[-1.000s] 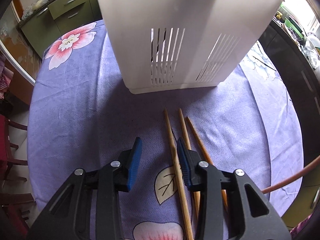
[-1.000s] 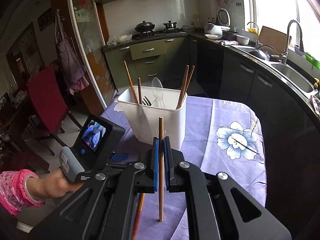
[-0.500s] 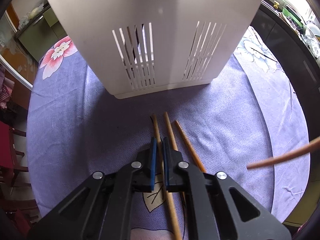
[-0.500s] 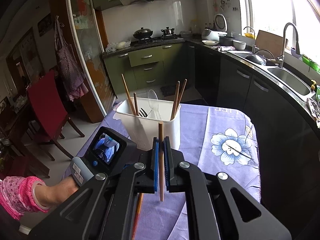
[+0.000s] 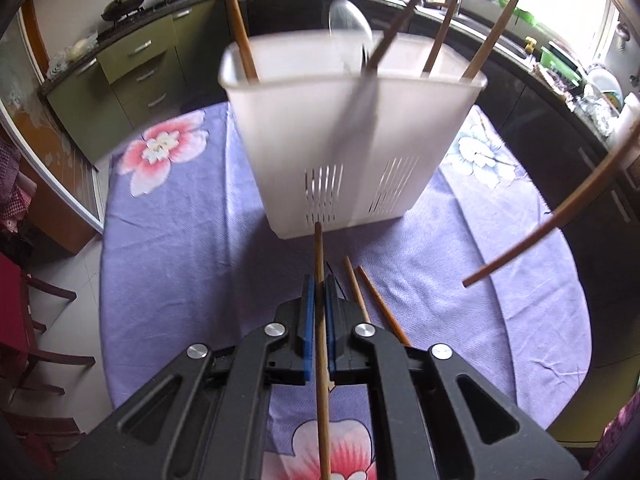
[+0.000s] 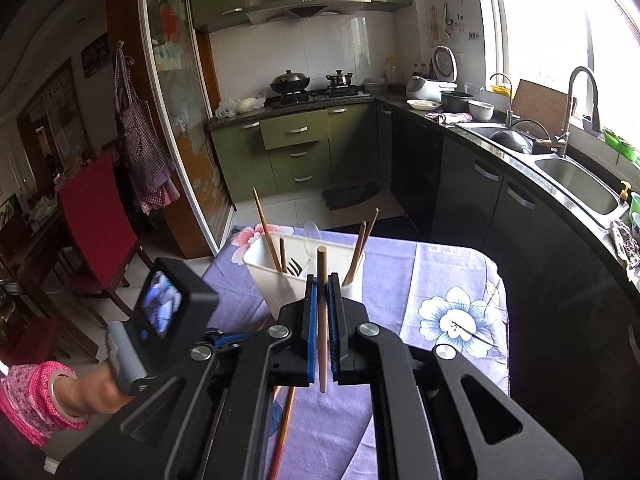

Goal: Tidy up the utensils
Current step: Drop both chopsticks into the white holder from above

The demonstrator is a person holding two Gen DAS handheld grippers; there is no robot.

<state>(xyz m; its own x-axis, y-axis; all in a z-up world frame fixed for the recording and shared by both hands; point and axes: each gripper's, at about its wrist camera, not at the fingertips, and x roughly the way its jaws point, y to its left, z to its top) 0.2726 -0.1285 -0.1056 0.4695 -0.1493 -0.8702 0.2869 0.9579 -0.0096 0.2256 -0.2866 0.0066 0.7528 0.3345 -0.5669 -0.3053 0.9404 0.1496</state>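
Observation:
A white slotted utensil holder [image 5: 352,136] stands on the purple flowered tablecloth [image 5: 180,248]; it also shows in the right wrist view [image 6: 280,280]. It holds several wooden chopsticks, a clear spoon [image 5: 348,24] and a fork. My left gripper [image 5: 319,284] is shut on a wooden chopstick [image 5: 320,320], lifted above the cloth just in front of the holder. Two chopsticks [image 5: 372,304] lie on the cloth to its right. My right gripper [image 6: 321,284] is shut on another chopstick [image 6: 322,320], held high; that chopstick shows at the right of the left wrist view [image 5: 560,216].
The table's front and right edges drop off near dark kitchen cabinets [image 6: 520,220] and a sink [image 6: 576,184]. A red chair [image 6: 96,216] stands to the left. Green drawers [image 6: 296,152] and a stove are behind the table.
My left gripper closed on a chopstick on the cloth, then lifted it and drew back from the holder. My right gripper rose higher with its chopstick.

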